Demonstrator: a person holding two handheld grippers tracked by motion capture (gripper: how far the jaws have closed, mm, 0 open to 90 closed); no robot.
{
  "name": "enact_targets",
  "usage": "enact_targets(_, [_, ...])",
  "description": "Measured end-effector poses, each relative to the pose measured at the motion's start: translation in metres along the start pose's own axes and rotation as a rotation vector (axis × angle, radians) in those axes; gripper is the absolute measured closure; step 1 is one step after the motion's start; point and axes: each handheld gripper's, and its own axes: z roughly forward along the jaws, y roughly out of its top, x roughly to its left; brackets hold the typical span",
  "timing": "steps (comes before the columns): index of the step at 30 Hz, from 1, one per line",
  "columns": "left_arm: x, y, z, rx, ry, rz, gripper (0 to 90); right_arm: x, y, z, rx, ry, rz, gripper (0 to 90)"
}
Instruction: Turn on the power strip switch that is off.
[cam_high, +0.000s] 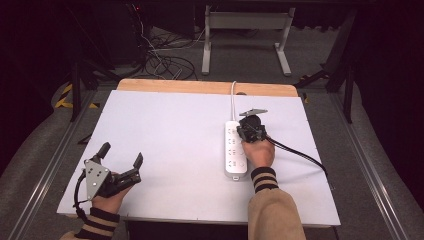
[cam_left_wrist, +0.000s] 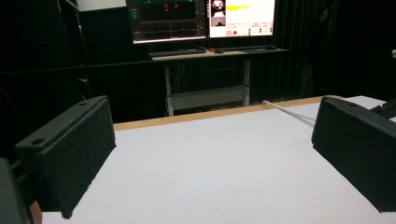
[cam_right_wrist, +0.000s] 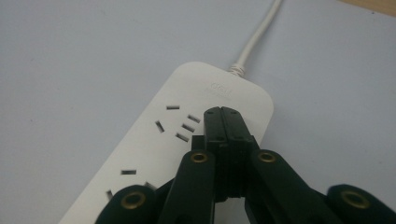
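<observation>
Smooth white plastic power strip on a matt, perhaps paper-covered, wood-edged table.

power strip white | table white, wood edge | sleeve cuffs striped tan-black

Inventory by count. One white tabletop. One white power strip, with one white cord leaving its far end. Two hand-held grippers: one left gripper and one right gripper, each with two black jaws. Two hands: one left hand, one right hand. Two lit monitors stand side by side on one desk beyond the tabletop.
</observation>
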Motion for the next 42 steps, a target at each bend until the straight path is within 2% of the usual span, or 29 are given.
enact_targets(5, [-0.002, 0.0, 0.002, 0.002, -0.008, 0.005, 0.3, 0.001, -0.002, 0.0, -0.013, -0.007, -0.002, 90.0])
enact_targets(11, [-0.003, 0.0, 0.003, 0.003, -0.012, 0.004, 0.3, -0.001, 0.002, -0.002, 0.006, -0.003, -0.012, 90.0])
enact_targets(27, [-0.003, 0.0, 0.003, 0.005, -0.017, 0.008, 0.4, -0.001, 0.001, -0.004, -0.013, -0.007, -0.014, 90.0])
enact_targets(28, [-0.002, 0.0, 0.003, 0.004, -0.016, 0.008, 0.4, -0.001, 0.002, -0.008, -0.039, -0.01, -0.03, 90.0])
enact_targets(29, [-0.002, 0.0, 0.003, 0.004, -0.016, 0.006, 0.4, -0.001, 0.002, -0.008, -0.039, -0.01, -0.03, 90.0])
enact_targets(30, [-0.002, -0.001, 0.004, 0.005, -0.01, -0.001, 0.4, -0.004, 0.004, -0.018, -0.091, -0.017, -0.039, 90.0])
enact_targets(31, [-0.002, -0.001, 0.004, 0.005, -0.012, -0.003, 0.4, -0.006, 0.006, -0.024, -0.117, -0.016, -0.044, 90.0])
enact_targets(32, [-0.002, -0.001, 0.004, 0.005, -0.012, -0.003, 0.3, -0.006, 0.006, -0.024, -0.117, -0.016, -0.044, 90.0])
enact_targets(33, [-0.002, 0.0, 0.003, 0.006, -0.015, 0.0, 0.3, -0.007, 0.007, -0.029, -0.141, -0.014, -0.041, 90.0])
enact_targets(34, [-0.003, 0.0, 0.003, 0.003, -0.014, 0.006, 0.4, -0.012, 0.01, -0.044, -0.192, -0.012, -0.046, 90.0])
enact_targets(35, [-0.003, 0.0, 0.003, 0.003, -0.014, 0.006, 0.4, -0.012, 0.01, -0.044, -0.192, -0.012, -0.046, 90.0])
enact_targets(40, [-0.004, -0.001, 0.004, 0.004, -0.018, -0.001, 0.4, -0.026, 0.012, -0.086, -0.338, -0.017, -0.05, 90.0])
enact_targets(42, [-0.004, -0.001, 0.004, 0.003, -0.014, -0.004, 0.4, -0.03, 0.011, -0.101, -0.403, -0.001, -0.03, 90.0])
